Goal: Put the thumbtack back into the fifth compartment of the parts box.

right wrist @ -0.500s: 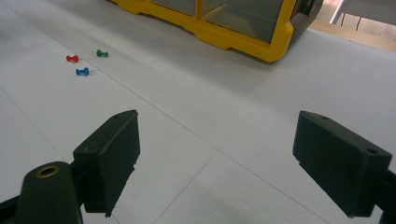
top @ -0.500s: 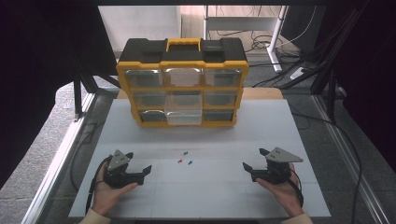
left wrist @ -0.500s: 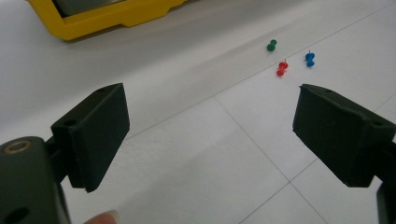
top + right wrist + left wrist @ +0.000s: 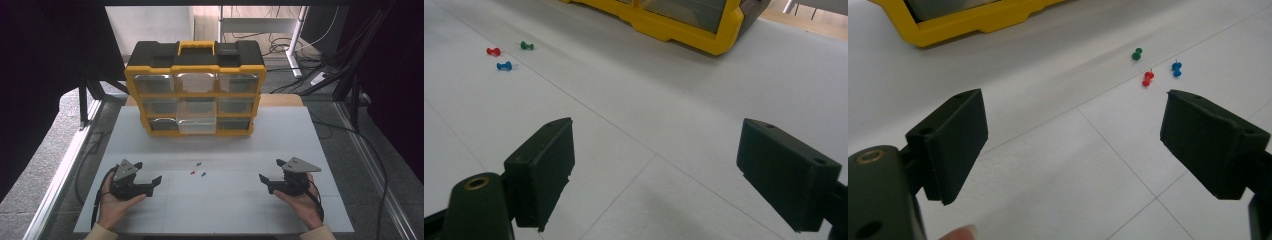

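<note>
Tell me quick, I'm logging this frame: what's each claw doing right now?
Left claw: open, holding nothing, aimed toward the push pins.
Right claw: open, holding nothing.

In the high view, the drawer cabinet (image 4: 195,90) stands at the upper centre of the frame, on the far part of the worktop (image 4: 280,145). Three pushpins (image 4: 198,170) lie in a small cluster just below the centre of the frame, in front of the cabinet and well apart from it. The left gripper (image 4: 152,172) sits at the lower left of the frame, the right gripper (image 4: 265,179) at the lower right, with the pushpins between them and slightly higher in the frame. Both grippers are apart from the pins. Floor and cables fill the upper right, behind the worktop.
</note>
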Available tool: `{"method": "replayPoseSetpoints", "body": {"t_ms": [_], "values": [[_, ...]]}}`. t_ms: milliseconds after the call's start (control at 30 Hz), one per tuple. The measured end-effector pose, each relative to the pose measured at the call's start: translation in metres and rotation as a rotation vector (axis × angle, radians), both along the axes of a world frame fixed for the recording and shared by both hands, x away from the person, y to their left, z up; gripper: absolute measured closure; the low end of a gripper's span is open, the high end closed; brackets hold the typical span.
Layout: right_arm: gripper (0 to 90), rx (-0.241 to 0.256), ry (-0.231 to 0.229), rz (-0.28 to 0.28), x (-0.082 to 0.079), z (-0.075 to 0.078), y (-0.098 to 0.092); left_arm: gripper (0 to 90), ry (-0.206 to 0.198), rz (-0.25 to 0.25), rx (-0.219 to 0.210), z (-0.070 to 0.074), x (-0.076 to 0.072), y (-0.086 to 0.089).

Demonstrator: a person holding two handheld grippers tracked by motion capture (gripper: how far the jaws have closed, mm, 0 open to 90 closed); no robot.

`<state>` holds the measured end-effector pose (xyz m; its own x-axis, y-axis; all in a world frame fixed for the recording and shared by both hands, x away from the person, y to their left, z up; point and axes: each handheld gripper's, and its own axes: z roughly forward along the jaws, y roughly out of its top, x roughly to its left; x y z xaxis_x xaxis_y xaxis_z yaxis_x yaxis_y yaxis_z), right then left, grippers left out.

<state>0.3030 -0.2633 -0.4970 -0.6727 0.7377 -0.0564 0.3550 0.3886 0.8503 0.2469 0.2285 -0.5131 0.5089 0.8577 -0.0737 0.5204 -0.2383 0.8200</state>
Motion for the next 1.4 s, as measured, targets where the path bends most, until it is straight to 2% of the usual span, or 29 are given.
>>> {"method": "replayPoseSetpoints", "body": {"t_ms": [300, 433, 767, 1000, 1233, 1400], "values": [[16.8, 0.003, 0.003, -0.014, 0.0, 0.0, 0.0, 12.2, 0.008, -0.017, 0.002, 0.003, -0.004, -0.002], [17.1, 0.006, 0.005, -0.01, 0.002, 0.0, 0.0, 13.8, 0.025, -0.022, -0.007, 0.006, -0.003, -0.001], [17.4, 0.016, 0.001, -0.016, -0.002, 0.002, -0.003, 14.0, 0.05, -0.055, 0.0, 0.017, 0.01, -0.011], [17.5, 0.016, 0.009, -0.019, -0.001, 0.002, -0.005, 15.3, 0.094, -0.117, 0.047, 0.027, 0.02, -0.028], [17.8, 0.009, 0.017, -0.015, -0.001, 0.0, -0.004, 16.3, 0.108, -0.179, 0.091, 0.036, 0.029, -0.044], [17.9, 0.009, 0.02, -0.016, -0.001, -0.001, -0.004, 16.5, 0.111, -0.205, 0.108, 0.041, 0.033, -0.051]]}}
